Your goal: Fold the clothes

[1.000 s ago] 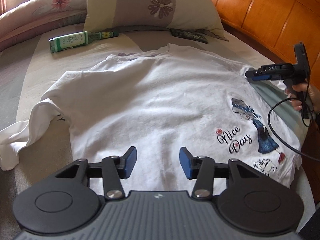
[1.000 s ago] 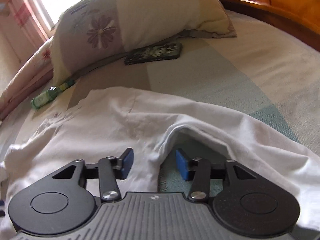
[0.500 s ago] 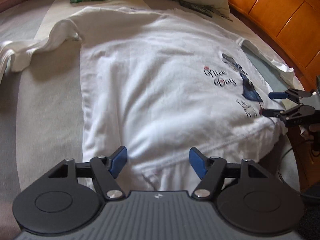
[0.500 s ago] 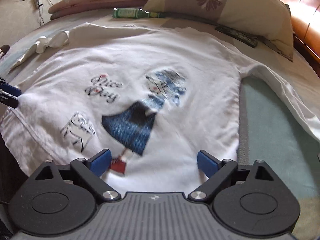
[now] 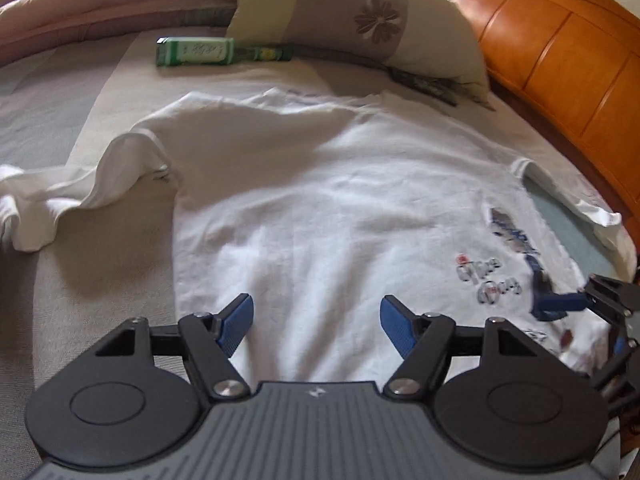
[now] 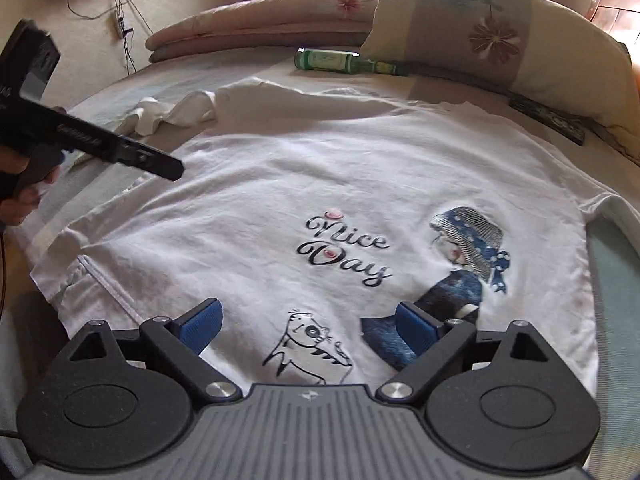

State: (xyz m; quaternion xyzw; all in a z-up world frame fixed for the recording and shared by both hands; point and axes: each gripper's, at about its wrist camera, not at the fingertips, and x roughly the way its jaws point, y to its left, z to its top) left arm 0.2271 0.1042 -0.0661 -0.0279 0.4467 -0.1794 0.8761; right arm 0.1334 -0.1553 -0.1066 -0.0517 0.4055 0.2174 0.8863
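Note:
A white long-sleeved shirt [image 5: 320, 208] with a "Nice Day" print [image 6: 344, 252] lies spread flat on the bed, front up. Its left sleeve [image 5: 60, 196] is bunched out to the side. My left gripper [image 5: 316, 324] is open and empty over the shirt's lower hem. My right gripper [image 6: 308, 326] is open and empty over the hem near the cat print. The right gripper also shows at the right edge of the left wrist view [image 5: 584, 304]. The left gripper shows from the side in the right wrist view [image 6: 160, 164], near the shirt's left edge.
A green bottle [image 5: 216, 51] lies at the head of the bed beside a flowered pillow [image 5: 360, 16]. A dark flat object [image 6: 548, 118] lies under the pillow's edge. An orange wooden headboard [image 5: 568, 52] runs along the right. A folded quilt [image 6: 260, 20] lies behind.
Both grippers have pulled back to the shirt's hem and opened wider. The right gripper left the right sleeve and now faces the printed front. The shirt lies flatter.

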